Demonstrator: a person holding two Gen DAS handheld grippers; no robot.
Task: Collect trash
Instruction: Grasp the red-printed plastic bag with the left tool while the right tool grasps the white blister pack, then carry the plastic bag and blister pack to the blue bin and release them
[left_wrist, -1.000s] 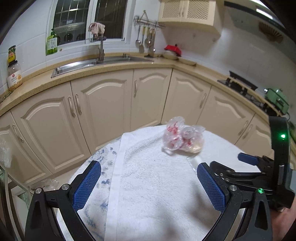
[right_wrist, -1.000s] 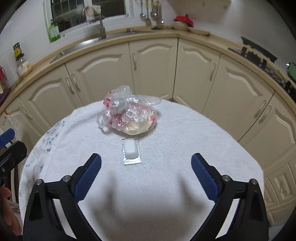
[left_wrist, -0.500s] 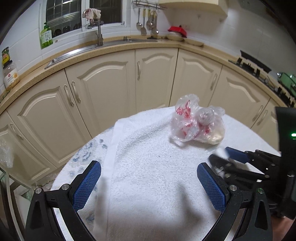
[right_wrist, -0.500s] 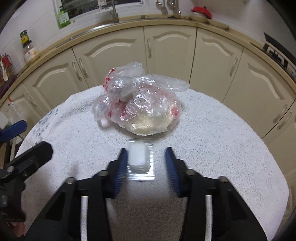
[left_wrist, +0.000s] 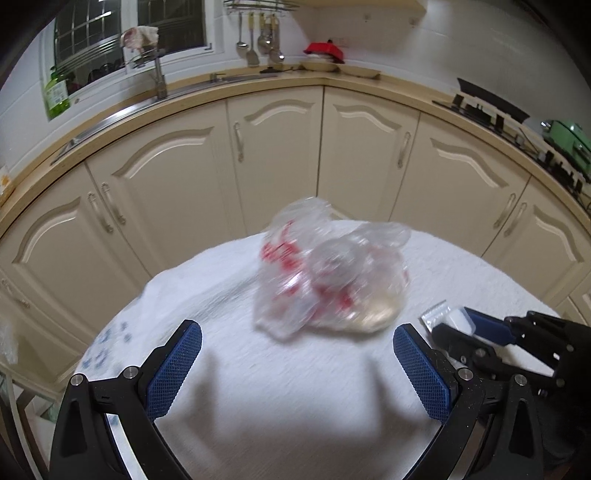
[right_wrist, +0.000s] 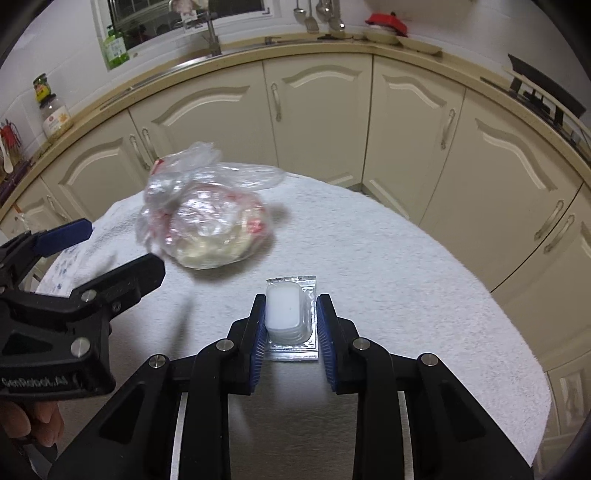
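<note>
A clear plastic bag with red print and scraps inside lies on the white towel over the round table. My left gripper is open just short of the bag, its blue pads spread wide with nothing between them. A small white blister packet on a foil backing lies in front of the bag. My right gripper is shut on this packet, one pad against each side. The left wrist view shows that gripper at the right with the packet at its tips.
The left gripper and a person's hand fill the left of the right wrist view. Cream cabinets curve behind the table, under a counter with a sink tap and a stove. A blue-patterned cloth shows at the table's left edge.
My right gripper went from wide open to shut on the blister packet and dropped lower. My left gripper swung right and down, so the bag now sits just ahead of its fingers.
</note>
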